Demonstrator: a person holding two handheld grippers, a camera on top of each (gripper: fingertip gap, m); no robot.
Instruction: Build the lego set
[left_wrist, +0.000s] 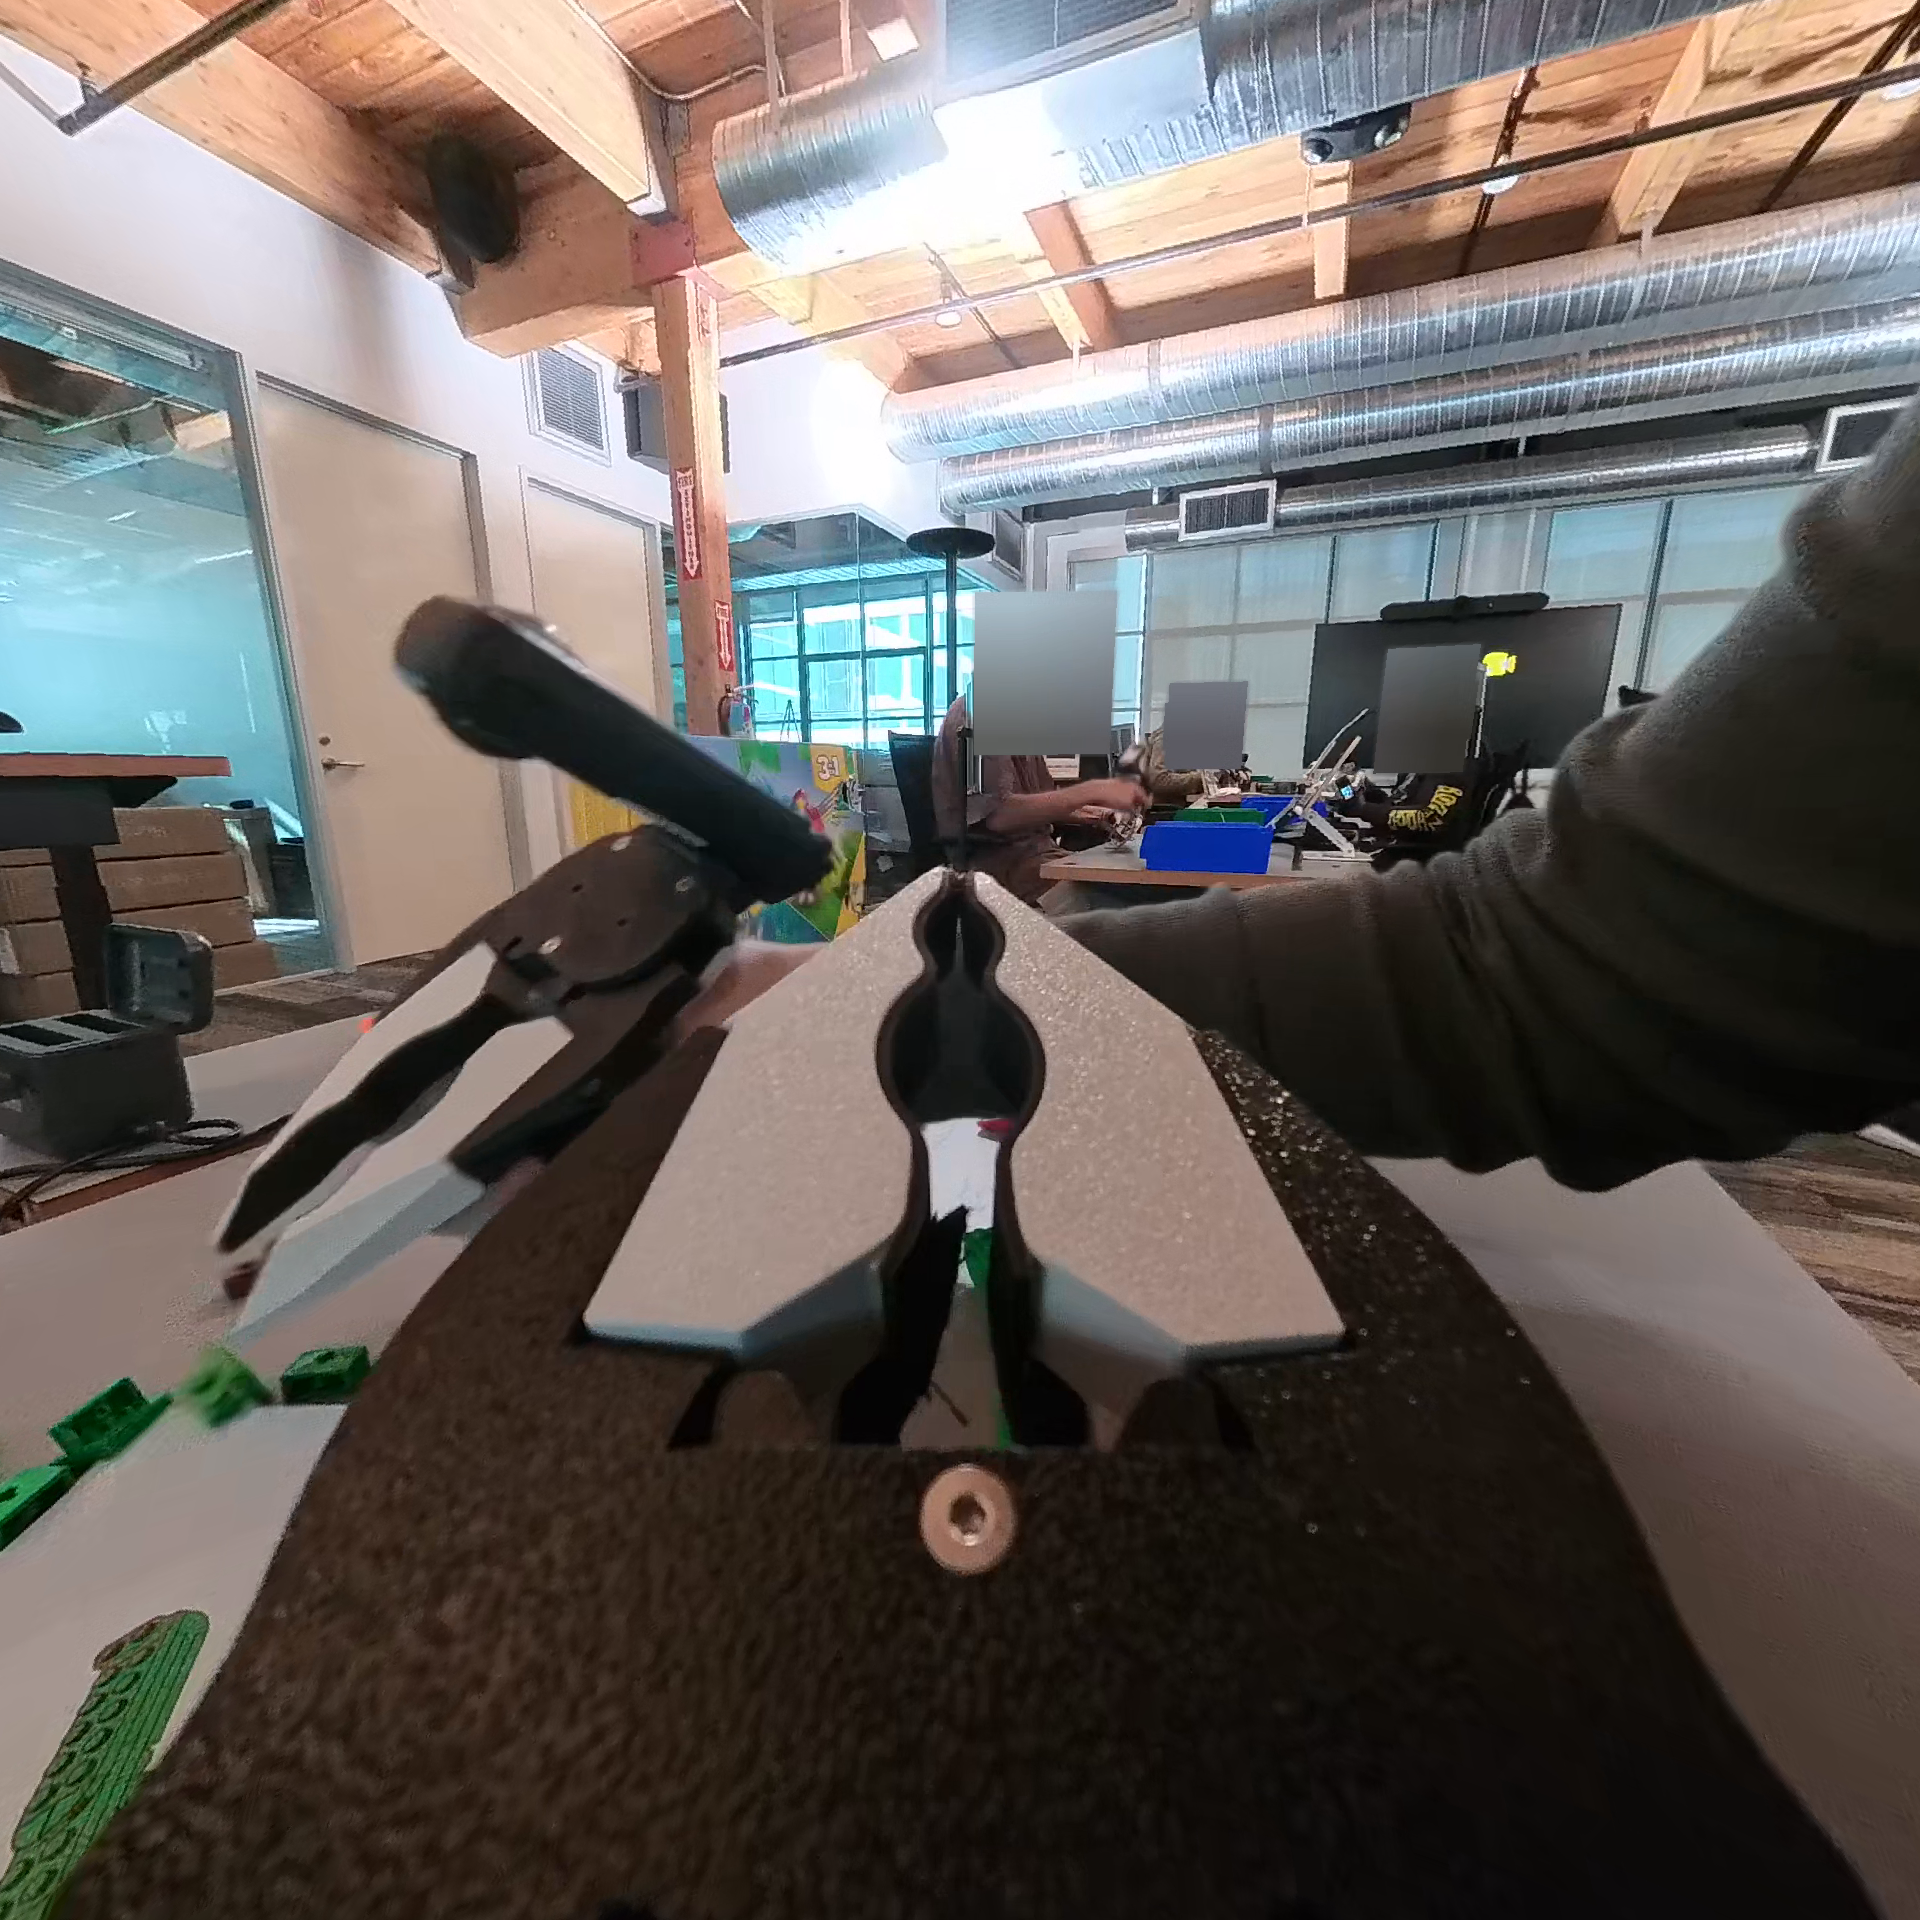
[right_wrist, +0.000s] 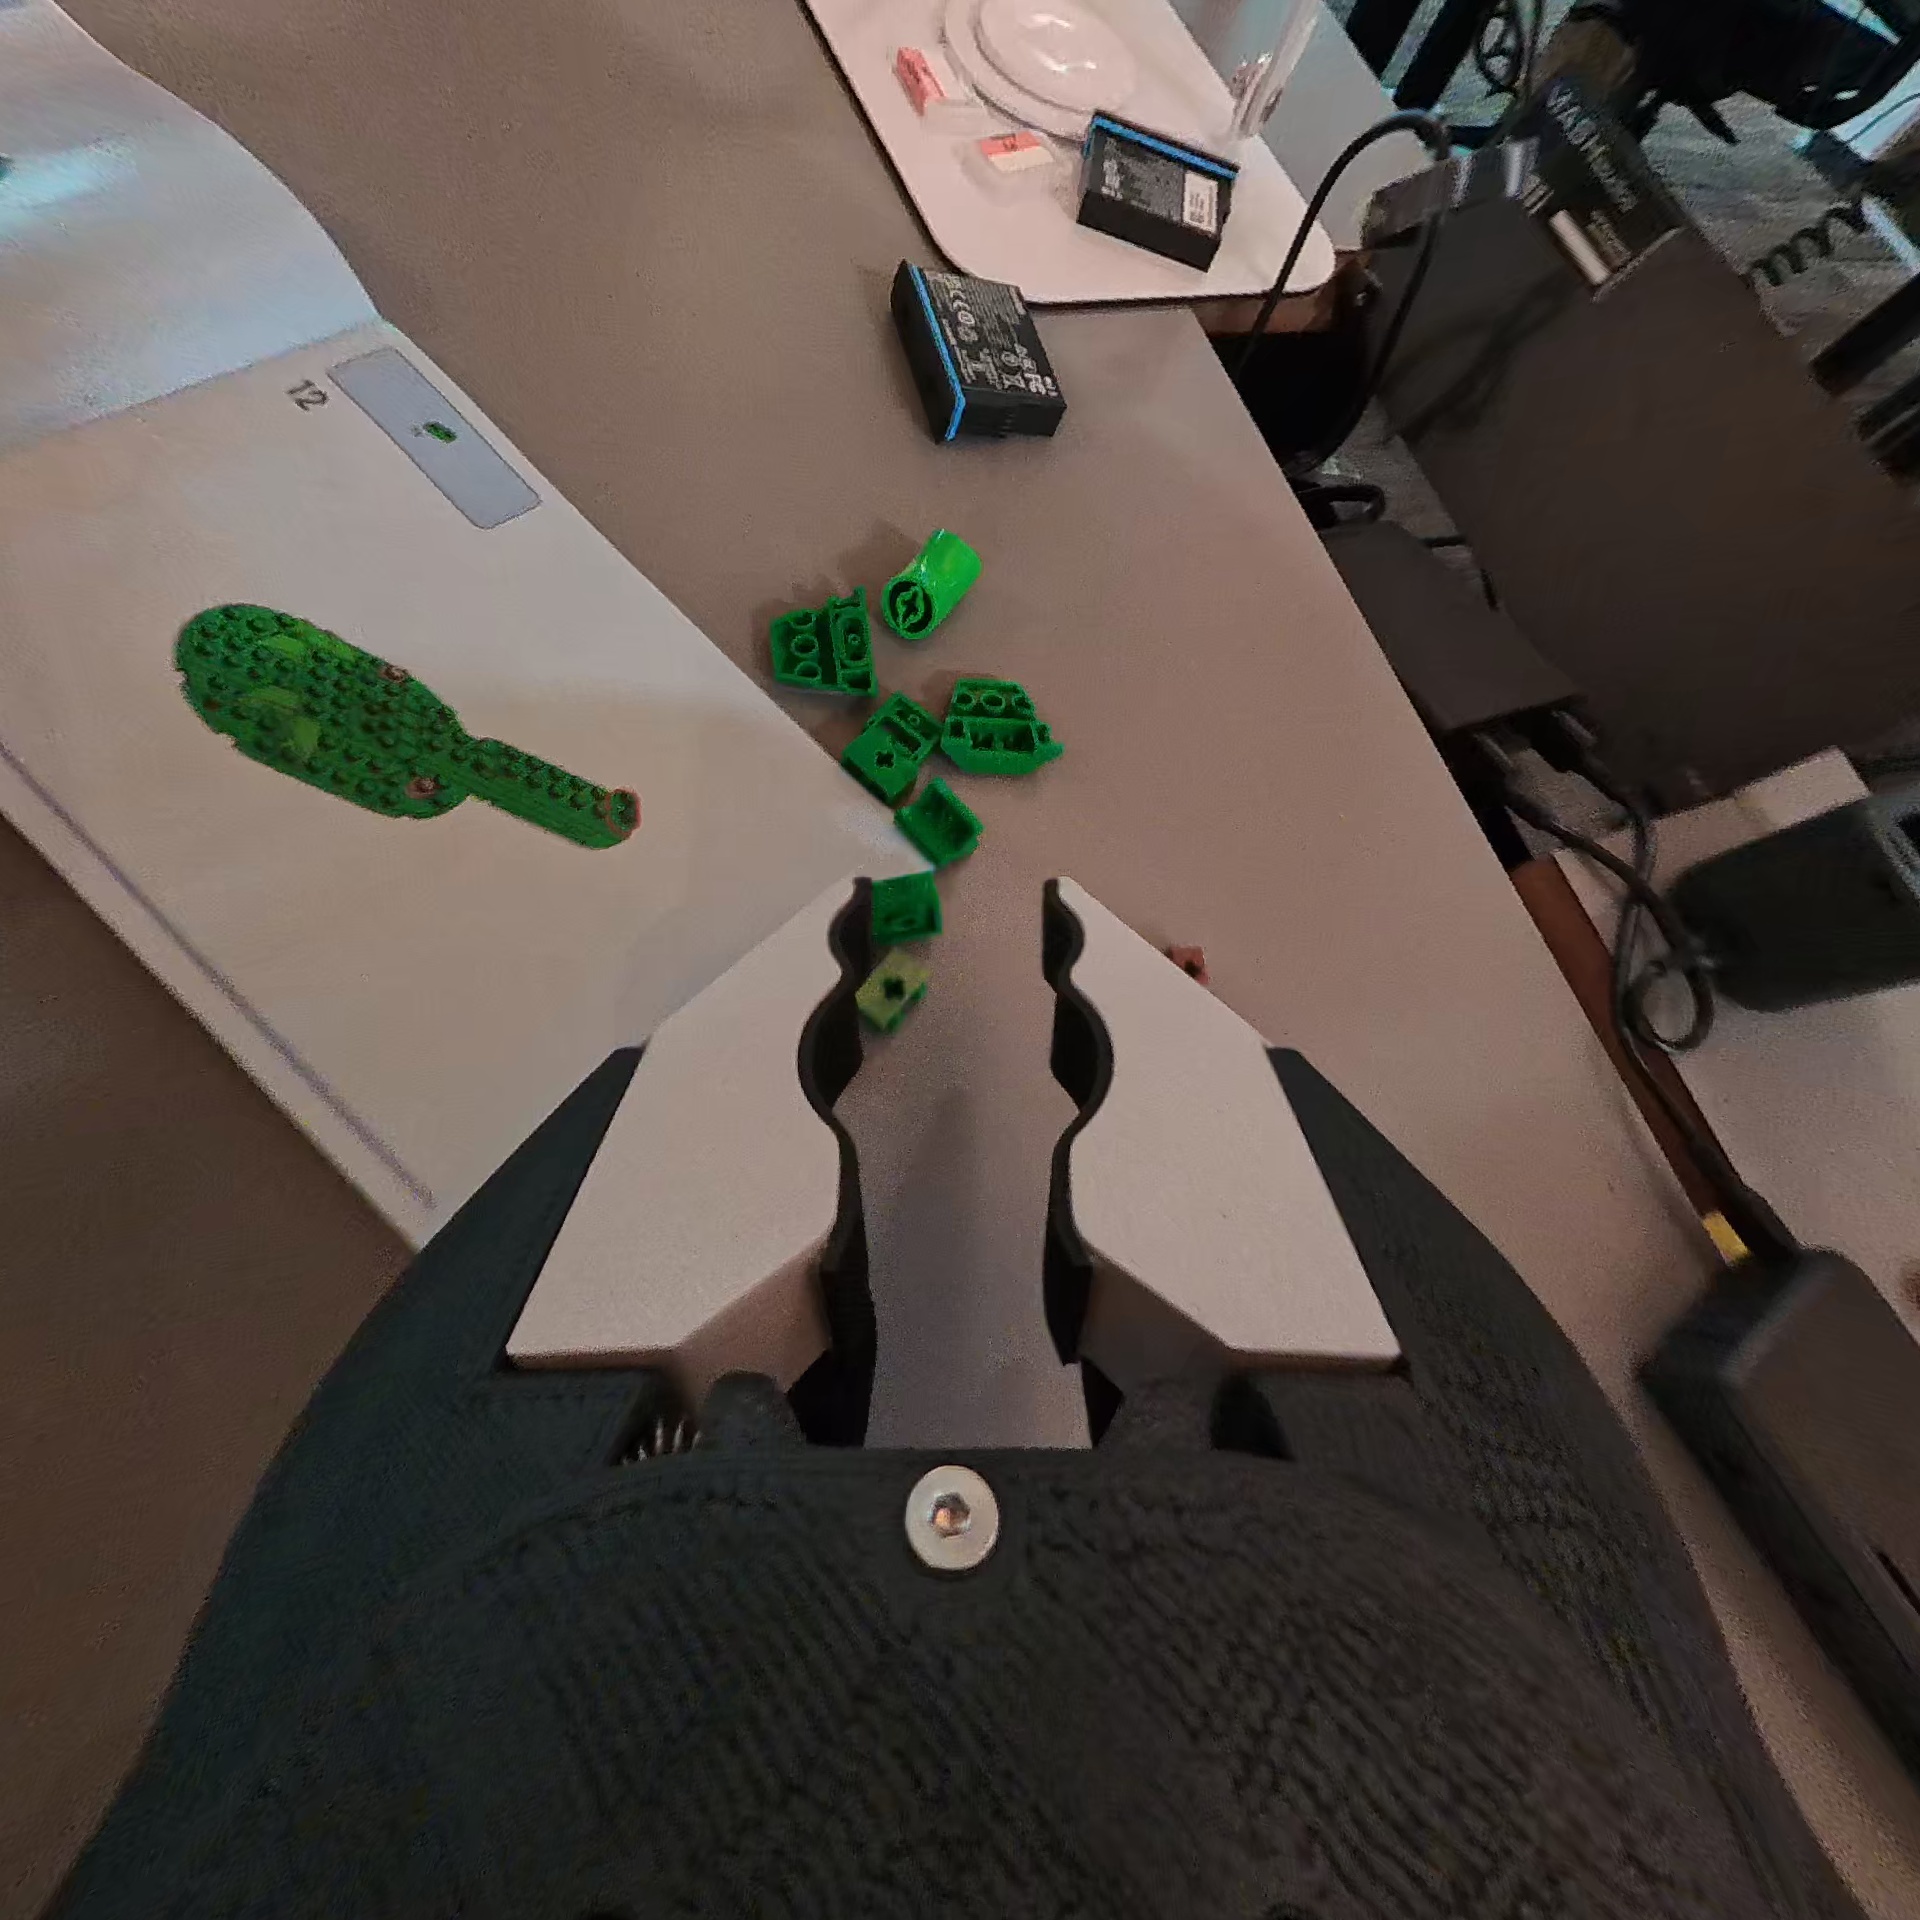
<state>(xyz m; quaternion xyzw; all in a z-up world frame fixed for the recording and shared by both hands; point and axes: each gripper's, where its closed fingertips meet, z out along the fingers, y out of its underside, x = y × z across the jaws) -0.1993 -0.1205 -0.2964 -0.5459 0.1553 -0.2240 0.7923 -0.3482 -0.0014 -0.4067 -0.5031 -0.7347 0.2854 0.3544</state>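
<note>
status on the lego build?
Right gripper open, low over loose green bricks beside the manual. Left gripper shut, raised. Nothing blocking the bricks.

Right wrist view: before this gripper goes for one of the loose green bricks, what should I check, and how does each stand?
1. Right gripper open: ok, clear gap between fingers.
2. Nothing held in it: ok.
3. Brick within the gap: not ok; the light green brick lies by the left finger, the dark green brick at its tip.
4. Bricks on bare table: ok; the instruction booklet lies beside them.
5. Battery clear of the bricks: ok.
6. Left gripper out of the way: cannot tell; shut, raised.
</note>
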